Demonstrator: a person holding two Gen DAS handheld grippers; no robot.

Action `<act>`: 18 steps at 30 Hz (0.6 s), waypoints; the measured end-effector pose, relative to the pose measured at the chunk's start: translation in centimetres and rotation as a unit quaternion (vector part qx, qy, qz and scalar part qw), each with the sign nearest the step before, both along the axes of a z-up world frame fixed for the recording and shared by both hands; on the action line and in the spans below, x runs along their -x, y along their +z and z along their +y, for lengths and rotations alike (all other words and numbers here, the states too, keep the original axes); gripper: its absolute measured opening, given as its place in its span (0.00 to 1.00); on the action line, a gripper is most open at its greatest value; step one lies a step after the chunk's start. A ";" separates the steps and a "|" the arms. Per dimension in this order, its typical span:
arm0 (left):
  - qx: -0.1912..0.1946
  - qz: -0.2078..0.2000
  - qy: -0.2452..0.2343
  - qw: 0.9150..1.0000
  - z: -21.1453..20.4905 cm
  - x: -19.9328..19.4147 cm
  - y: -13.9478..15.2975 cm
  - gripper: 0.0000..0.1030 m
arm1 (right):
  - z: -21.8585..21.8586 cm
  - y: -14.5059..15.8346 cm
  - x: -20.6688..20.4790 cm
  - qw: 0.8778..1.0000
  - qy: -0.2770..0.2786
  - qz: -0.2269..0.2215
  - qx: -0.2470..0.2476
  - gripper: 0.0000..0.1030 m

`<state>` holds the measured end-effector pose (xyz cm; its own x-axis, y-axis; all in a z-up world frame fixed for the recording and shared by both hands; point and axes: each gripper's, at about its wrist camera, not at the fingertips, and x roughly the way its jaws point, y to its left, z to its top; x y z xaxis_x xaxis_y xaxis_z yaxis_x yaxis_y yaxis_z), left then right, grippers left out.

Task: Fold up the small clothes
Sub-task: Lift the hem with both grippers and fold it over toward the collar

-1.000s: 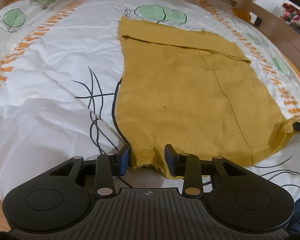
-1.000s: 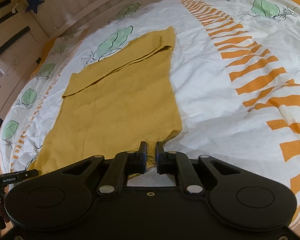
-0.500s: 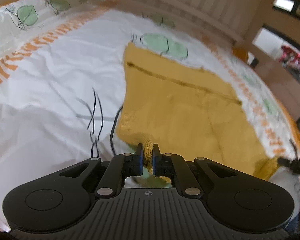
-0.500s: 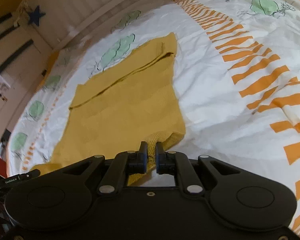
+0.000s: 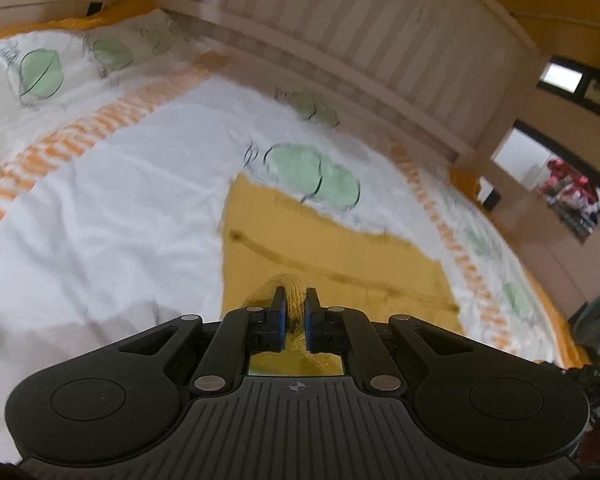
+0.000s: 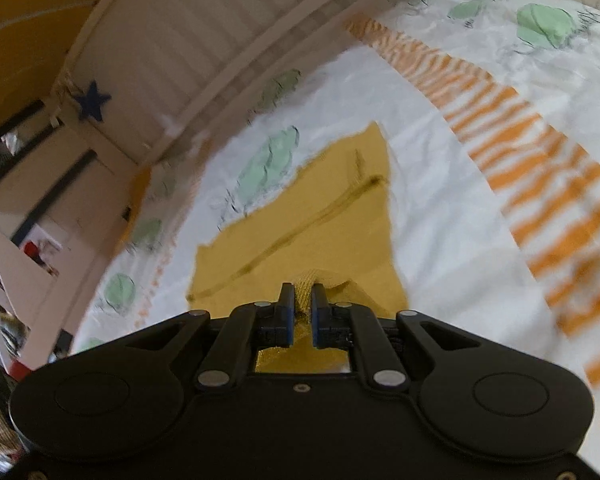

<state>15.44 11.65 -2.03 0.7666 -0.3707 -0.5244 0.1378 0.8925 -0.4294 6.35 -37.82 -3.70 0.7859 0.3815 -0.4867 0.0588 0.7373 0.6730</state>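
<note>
Two grippers | left gripper clamped on yellow garment near hem corner | right gripper clamped on other corner | garment lay on bedsheet, near edge raised above it

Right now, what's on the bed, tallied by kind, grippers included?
Mustard-yellow knitted garment: 1
White duvet cover with green leaves and orange stripes: 1
Black two-finger grippers, jaws pinching the garment's near edge: 2 (left gripper, right gripper)
Total: 4
</note>
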 end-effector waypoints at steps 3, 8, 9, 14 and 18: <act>-0.004 -0.022 0.000 1.000 -0.4 -2.3 1.1 0.07 | -0.4 0.9 -2.5 1.000 -0.003 -0.020 0.002 0.14; -0.003 -0.043 0.007 0.999 -1.0 -7.2 1.9 0.07 | -1.3 1.5 -7.6 0.999 -0.017 -0.045 -0.003 0.14; 0.001 -0.044 0.008 0.999 -1.0 -8.1 1.8 0.07 | -1.5 1.5 -8.7 0.999 -0.021 -0.049 -0.006 0.14; 0.017 -0.037 0.021 0.999 -1.5 -12.8 0.6 0.07 | -2.1 0.5 -14.3 0.998 -0.037 -0.052 -0.008 0.14; 0.015 -0.022 0.028 0.999 -2.1 -16.6 -1.1 0.07 | -2.1 -1.2 -18.5 0.998 -0.043 -0.037 0.004 0.14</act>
